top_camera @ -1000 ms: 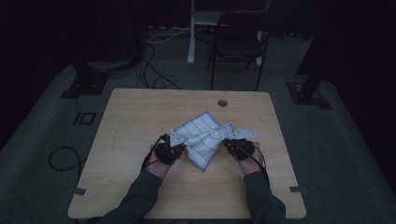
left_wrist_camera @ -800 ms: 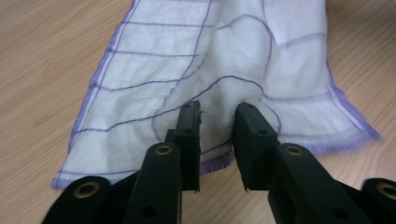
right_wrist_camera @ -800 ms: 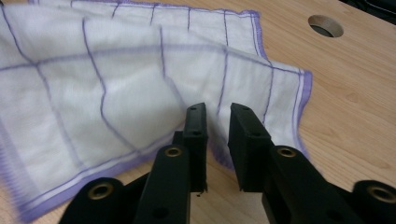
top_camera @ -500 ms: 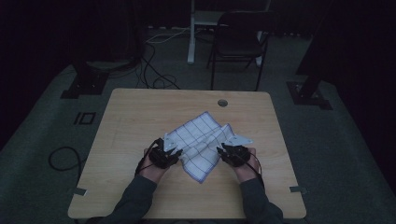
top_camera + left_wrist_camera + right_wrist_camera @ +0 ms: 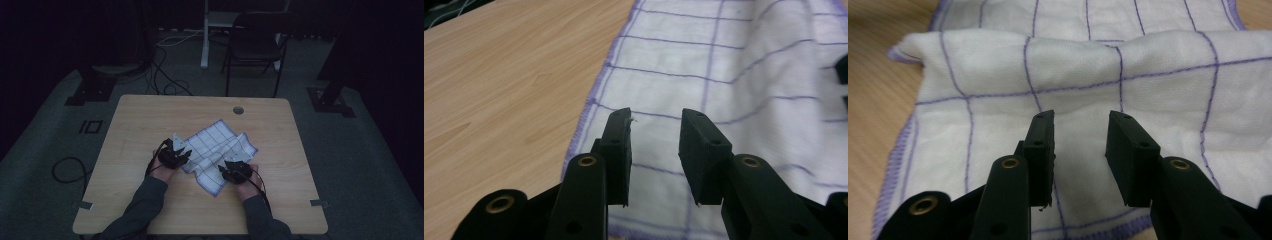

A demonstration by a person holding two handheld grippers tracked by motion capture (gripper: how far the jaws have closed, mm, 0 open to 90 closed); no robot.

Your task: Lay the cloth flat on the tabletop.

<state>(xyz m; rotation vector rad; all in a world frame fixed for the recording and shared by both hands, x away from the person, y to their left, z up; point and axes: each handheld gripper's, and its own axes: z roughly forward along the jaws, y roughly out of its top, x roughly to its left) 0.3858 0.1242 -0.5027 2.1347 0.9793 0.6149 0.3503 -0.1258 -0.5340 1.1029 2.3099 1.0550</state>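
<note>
We find the cloth (image 5: pixel 215 152), white with a purple grid and purple hem, lying folded and slightly rumpled on the wooden table (image 5: pixel 140 120), a little right of centre and nearer the person's edge; its near corner points toward the person. We hold the left gripper (image 5: pixel 176 152) at the cloth's left edge; in the left gripper view its jaws stand apart above the hem (image 5: pixel 589 105), with nothing between the pads; those jaws have just been opening. We hold the right gripper (image 5: pixel 234 170) over the cloth's near right part; in the right gripper view its jaws likewise stand apart over a flat layer of cloth (image 5: pixel 1083 90), with a raised fold running across beyond them; those jaws have also just been opening, and no fabric is pinched between them. Both hands rest at the table's near side, well apart from each other.
</note>
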